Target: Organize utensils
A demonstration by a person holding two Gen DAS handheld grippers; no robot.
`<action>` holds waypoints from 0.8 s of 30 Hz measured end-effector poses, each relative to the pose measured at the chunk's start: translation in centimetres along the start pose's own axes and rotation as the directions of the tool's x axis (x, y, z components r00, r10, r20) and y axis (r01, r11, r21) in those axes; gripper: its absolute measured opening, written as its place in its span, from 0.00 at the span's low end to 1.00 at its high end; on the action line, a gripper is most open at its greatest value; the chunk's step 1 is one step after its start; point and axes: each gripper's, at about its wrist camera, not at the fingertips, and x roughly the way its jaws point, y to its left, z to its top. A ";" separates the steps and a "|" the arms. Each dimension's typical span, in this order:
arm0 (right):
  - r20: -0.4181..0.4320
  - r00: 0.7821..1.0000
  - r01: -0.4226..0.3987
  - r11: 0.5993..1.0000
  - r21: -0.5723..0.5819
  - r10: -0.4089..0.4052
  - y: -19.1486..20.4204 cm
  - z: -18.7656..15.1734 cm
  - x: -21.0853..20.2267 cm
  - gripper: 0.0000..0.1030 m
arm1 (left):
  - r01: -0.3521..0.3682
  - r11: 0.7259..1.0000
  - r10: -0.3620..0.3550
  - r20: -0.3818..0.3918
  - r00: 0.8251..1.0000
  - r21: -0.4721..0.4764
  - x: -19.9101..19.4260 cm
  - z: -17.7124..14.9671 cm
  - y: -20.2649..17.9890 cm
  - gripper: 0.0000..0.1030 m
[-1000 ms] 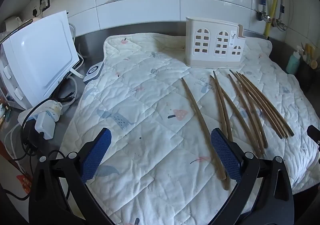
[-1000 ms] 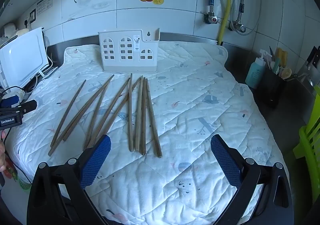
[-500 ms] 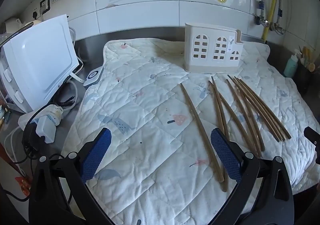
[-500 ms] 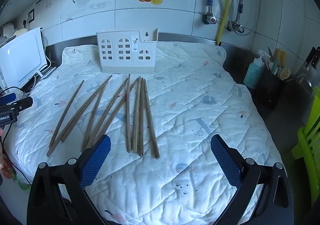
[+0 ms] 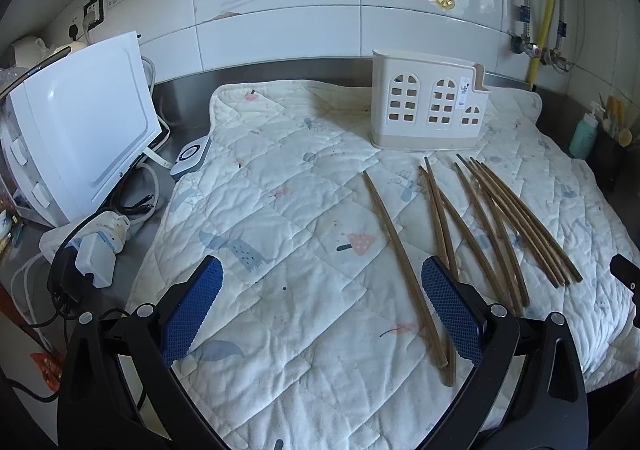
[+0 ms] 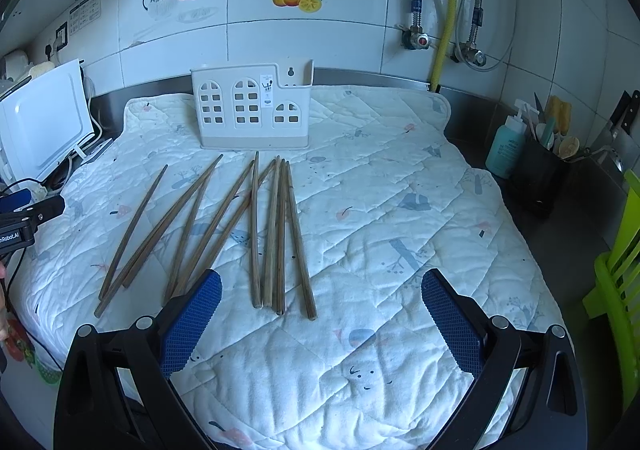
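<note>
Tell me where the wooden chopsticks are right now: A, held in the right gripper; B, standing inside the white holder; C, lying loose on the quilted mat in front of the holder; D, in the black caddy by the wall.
C: the wooden chopsticks lie flat and scattered on the quilted mat, in front of the white holder; both grippers are open and empty.

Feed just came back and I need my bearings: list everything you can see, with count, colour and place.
chopsticks: nine, brown wood, loose on the quilt before the holder
utensil holder: one, white, upright at the quilt's far edge
quilted mat: one, white with small prints, covering the counter
appliance: one, white, left of the quilt
power strip: one, white, with cables, front left
soap bottle: one, teal, right of the quilt
dark caddy: one, black, holding tools, beside the bottle
left gripper: blue pads, open, empty
right gripper: blue pads, open, empty
</note>
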 end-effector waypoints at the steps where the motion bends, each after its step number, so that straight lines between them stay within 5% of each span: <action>1: 0.002 1.000 0.000 1.000 0.001 0.000 0.0 0.0 0.0 0.94 | 0.000 1.000 0.000 0.000 1.000 -0.001 0.0 0.0 0.0 0.95; 24: 0.014 1.000 0.014 1.000 0.023 -0.014 -1.2 0.3 -0.3 0.94 | 0.002 1.000 -0.002 0.001 1.000 0.006 0.1 0.0 -0.3 0.95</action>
